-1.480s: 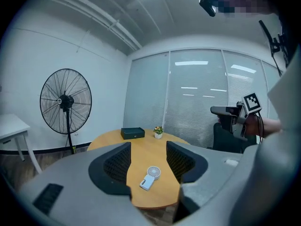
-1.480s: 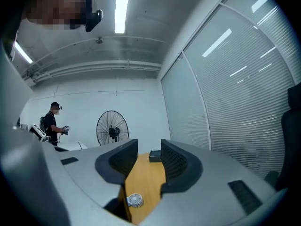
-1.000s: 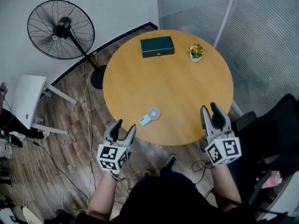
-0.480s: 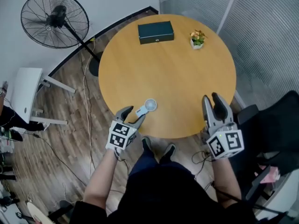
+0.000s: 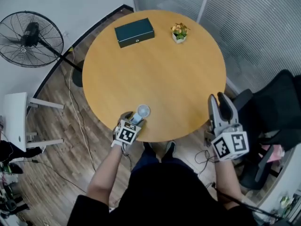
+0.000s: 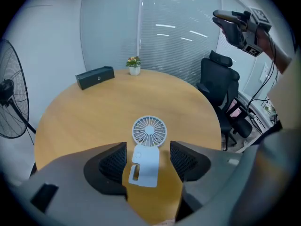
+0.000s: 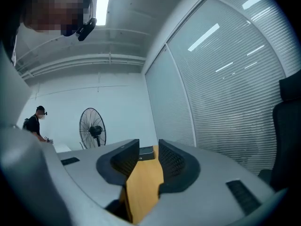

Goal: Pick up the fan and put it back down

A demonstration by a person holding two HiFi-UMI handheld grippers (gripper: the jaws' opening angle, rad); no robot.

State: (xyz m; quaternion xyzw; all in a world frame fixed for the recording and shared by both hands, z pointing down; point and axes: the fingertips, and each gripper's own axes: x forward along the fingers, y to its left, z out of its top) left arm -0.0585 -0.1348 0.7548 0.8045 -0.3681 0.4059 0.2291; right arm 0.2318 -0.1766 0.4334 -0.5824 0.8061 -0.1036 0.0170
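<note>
Head view. Near the front edge of the round wooden table (image 5: 160, 69): small white fan (image 5: 142, 111), lying flat. Right at it, pointing steeply down: left gripper (image 5: 135, 119). Off the table's right edge, in the air: right gripper (image 5: 218, 100), empty. At the far side: dark green box (image 5: 134, 32) and potted plant (image 5: 178, 32). On the floor at left: floor fan (image 5: 30, 39).

Left gripper view. Straddles the small white fan's (image 6: 148, 140) handle: left gripper (image 6: 148, 149), jaws opening, pads clear of the handle on both sides, no grip.

Right gripper view. Points level across the table (image 7: 143, 182): right gripper (image 7: 149, 157), jaws closing but apart, nothing between them. Beyond the gap: dark green box (image 7: 146, 150). Further left: floor fan (image 7: 93, 126).
</note>
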